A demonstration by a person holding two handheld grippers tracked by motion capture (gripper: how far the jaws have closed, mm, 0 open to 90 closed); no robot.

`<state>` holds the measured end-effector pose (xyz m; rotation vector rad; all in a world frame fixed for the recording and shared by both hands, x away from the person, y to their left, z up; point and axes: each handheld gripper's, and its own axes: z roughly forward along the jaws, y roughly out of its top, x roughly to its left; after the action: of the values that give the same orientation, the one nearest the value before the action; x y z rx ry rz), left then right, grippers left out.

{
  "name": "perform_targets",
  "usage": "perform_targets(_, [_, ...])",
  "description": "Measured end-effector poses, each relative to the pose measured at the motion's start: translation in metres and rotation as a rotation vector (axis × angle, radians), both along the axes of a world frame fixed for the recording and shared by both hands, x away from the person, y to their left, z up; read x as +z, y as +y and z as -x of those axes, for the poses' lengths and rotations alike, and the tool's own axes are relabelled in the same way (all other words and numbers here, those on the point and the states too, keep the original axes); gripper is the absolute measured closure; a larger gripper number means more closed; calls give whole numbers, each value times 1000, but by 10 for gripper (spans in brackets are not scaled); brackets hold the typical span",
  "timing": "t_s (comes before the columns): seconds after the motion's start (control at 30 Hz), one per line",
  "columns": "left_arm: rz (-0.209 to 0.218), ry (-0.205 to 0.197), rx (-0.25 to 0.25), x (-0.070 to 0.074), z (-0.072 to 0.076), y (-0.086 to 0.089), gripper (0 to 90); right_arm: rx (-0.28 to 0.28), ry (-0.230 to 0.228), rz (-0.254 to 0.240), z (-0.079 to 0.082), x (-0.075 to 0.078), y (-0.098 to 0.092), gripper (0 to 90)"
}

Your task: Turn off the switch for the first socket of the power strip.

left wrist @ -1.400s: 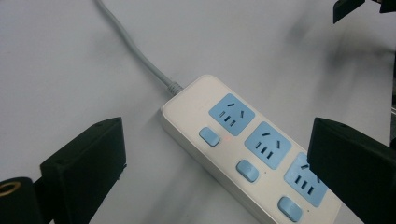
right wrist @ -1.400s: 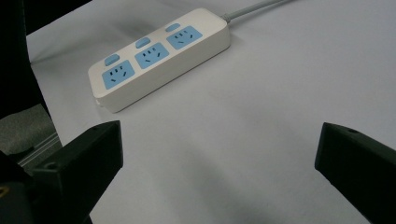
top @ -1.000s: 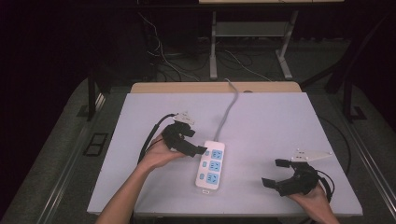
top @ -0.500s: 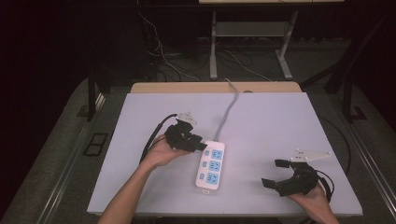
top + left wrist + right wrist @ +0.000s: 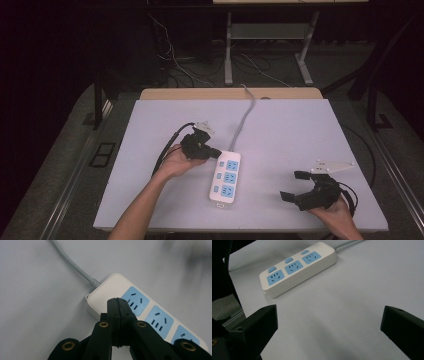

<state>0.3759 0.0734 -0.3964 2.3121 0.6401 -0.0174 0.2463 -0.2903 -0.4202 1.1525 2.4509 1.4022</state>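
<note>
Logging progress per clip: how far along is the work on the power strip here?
Early stage. Done: the left tool has just closed its jaws, with nothing between them, and its tip sits at the cable end of the power strip. In hand: that tip appears to point at the strip's top, beside the nearest blue socket. Left: the right tool waits open, apart from the strip.

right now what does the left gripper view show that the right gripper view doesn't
Left gripper view: the left gripper with fingers pressed together, nothing between them, over the cord end of the power strip, and the grey cord entering it. Right gripper view: the right gripper wide open, and three blue switches. Both: the white power strip with blue sockets on the table.
</note>
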Motion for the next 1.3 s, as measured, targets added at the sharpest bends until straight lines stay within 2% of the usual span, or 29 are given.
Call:
perform_targets(0.7, [-46, 24, -42, -14, -1, -14, 892, 7, 7, 9, 0, -1, 1, 9])
perform_targets(1.03, [-33, 44, -59, -16, -3, -15, 893, 11, 8, 13, 0, -1, 1, 9])
perform_targets(1.17, [-37, 29, -59, -16, -1, -16, 894, 13, 9, 16, 0, -1, 1, 9])
perform_targets(1.3, [-34, 36, -57, -17, -2, -15, 895, 15, 8, 19, 0, -1, 2, 9])
